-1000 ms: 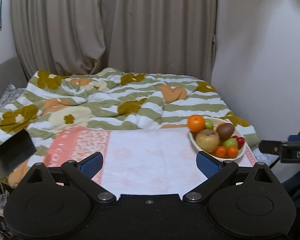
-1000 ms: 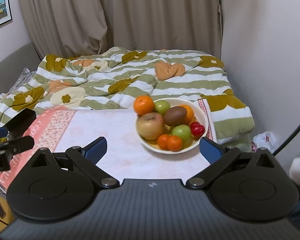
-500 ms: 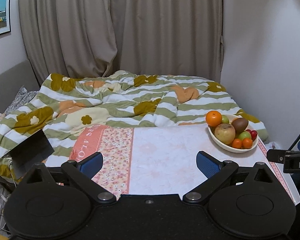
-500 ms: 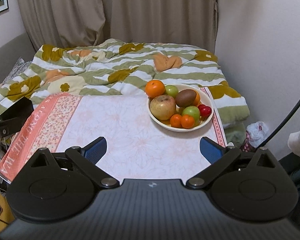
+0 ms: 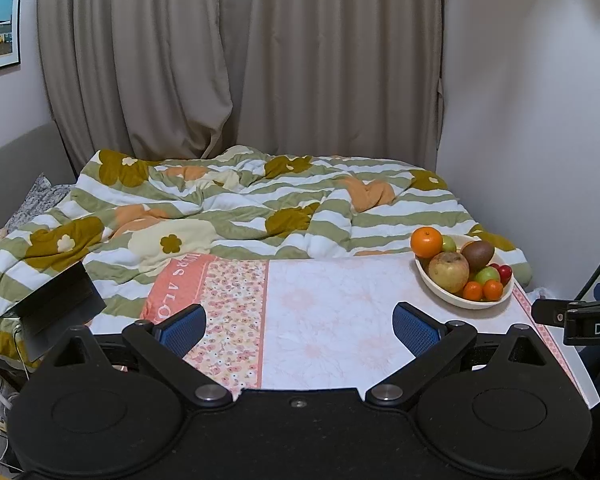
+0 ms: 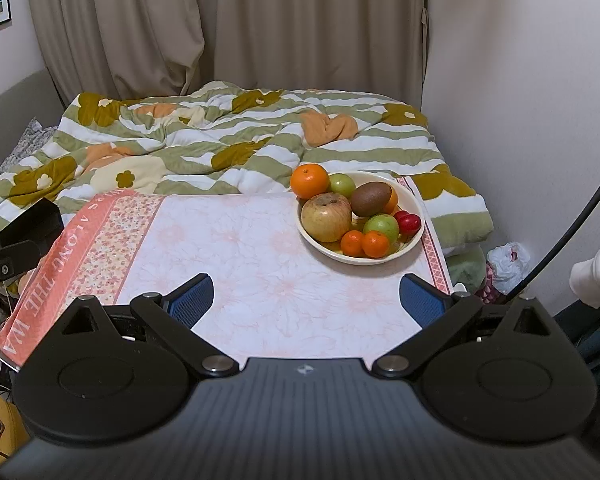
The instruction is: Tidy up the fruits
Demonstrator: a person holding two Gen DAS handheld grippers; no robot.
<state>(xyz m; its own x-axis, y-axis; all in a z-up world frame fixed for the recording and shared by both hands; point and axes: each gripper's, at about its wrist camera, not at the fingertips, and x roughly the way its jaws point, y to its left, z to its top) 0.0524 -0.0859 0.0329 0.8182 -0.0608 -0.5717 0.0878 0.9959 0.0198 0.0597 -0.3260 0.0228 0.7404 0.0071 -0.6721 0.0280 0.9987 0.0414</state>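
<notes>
A cream bowl [image 6: 410,240] of fruit stands at the far right of a table with a pink flowered cloth [image 6: 252,264]. It holds a large orange [image 6: 309,180], a yellow-red apple [image 6: 326,217], a brown kiwi [image 6: 371,198], green fruits, small oranges [image 6: 375,244] and red fruits [image 6: 409,222]. The bowl also shows in the left wrist view [image 5: 440,292]. My right gripper [image 6: 306,300] is open and empty, near the table's front edge. My left gripper [image 5: 300,328] is open and empty, left of the bowl.
A bed with a green striped flowered duvet [image 5: 236,208] lies behind the table. Curtains [image 5: 260,60] hang at the back and a white wall [image 6: 520,80] is on the right. A black device [image 5: 56,300] stands at the table's left edge. Clutter [image 6: 504,264] lies right of the table.
Both grippers have pulled back and risen from the table. The bowl now looks smaller and farther away. Both stay open. The fruit has not moved.
</notes>
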